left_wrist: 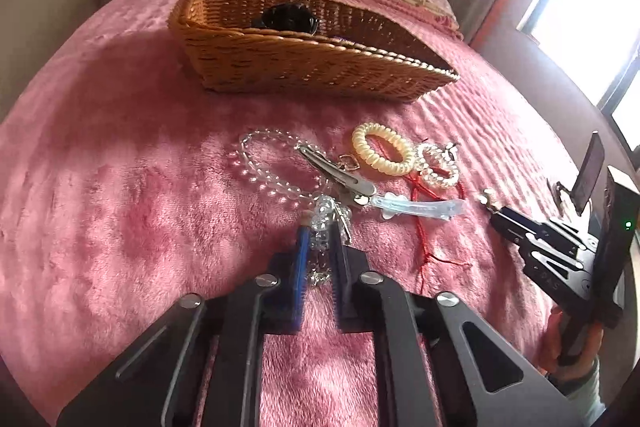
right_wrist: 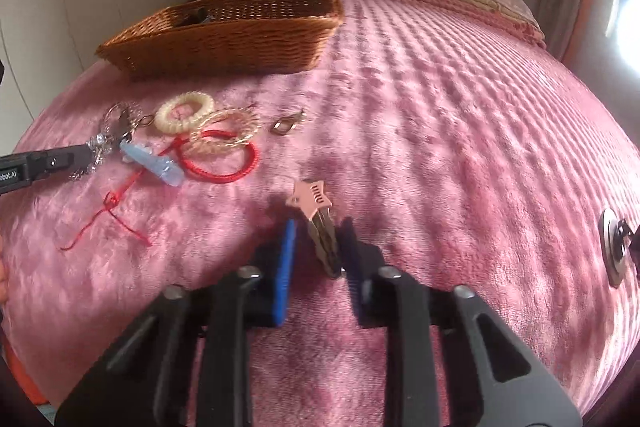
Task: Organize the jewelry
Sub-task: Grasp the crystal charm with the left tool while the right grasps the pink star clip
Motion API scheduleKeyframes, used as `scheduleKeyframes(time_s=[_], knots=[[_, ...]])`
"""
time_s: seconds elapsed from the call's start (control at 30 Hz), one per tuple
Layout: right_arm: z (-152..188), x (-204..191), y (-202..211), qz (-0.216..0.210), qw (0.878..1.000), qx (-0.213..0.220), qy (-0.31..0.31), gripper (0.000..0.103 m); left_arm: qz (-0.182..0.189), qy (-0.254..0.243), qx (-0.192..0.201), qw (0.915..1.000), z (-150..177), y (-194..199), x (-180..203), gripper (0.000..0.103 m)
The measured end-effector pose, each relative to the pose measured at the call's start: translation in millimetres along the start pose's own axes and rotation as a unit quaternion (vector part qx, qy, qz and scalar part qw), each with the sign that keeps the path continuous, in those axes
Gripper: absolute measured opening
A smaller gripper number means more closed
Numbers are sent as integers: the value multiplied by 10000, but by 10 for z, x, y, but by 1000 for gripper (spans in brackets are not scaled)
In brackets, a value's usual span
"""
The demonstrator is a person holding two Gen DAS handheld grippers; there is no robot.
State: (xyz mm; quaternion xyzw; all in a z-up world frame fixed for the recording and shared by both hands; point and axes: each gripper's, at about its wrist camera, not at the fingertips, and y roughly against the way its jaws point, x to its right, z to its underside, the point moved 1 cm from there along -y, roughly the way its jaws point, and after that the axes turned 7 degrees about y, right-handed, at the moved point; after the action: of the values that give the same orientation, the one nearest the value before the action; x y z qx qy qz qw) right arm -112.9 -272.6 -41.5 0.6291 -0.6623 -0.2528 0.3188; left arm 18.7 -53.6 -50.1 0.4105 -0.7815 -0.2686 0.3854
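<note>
Pink star hair clip (right_wrist: 316, 201) reads "miu"; right gripper (right_wrist: 318, 247) jaws sit narrowly around it, contact unclear. Left gripper (left_wrist: 320, 243) jaws clamp a crystal bead strand (left_wrist: 322, 223).

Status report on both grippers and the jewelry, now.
Left gripper shut on crystal bracelet. Right gripper straddling star hair clip, jaws open. Wicker basket ahead, path unobstructed.

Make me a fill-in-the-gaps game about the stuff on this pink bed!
1. The basket is woven and ____ in colour.
2. The hair clip between the right gripper's fingers has a ____-shaped end.
3. The tangled cord on the blanket is ____.
4. The left gripper is pinching a clear ____ bracelet.

Missing words: brown; star; red; bead
</note>
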Motion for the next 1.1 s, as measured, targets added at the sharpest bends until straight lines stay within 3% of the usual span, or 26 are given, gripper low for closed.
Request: scheduleKeyframes(time_s=[0.2,0.37,0.5,0.67,0.8,0.83,0.93,1.1], knots=[[27,-108,73,-504,9984,90,-238,12,75,86,117,9999,122,216,-67,7],[36,-271,178,-881,9950,210,-411,12,437,217,185,9986,234,436,-193,7],[31,-409,201,-876,9953,234,-328,12,670,166,310,9971,285,578,-241,7],[61,-468,115,-935,9952,88,-285,13,609,181,172,9978,378,517,-302,7],[22,-419,101,-998,9943,77,-375,30,636,181,119,9977,432,490,-325,8],[1,-426,88,-976,9946,58,-357,30,622,159,101,9979,438,486,-323,9],[-44,-469,27,-833,9961,-17,-291,30,382,70,39,9992,460,461,-322,23],[-95,-513,-17,-649,9976,-75,-236,30,156,-150,37,9998,467,413,-246,28]])
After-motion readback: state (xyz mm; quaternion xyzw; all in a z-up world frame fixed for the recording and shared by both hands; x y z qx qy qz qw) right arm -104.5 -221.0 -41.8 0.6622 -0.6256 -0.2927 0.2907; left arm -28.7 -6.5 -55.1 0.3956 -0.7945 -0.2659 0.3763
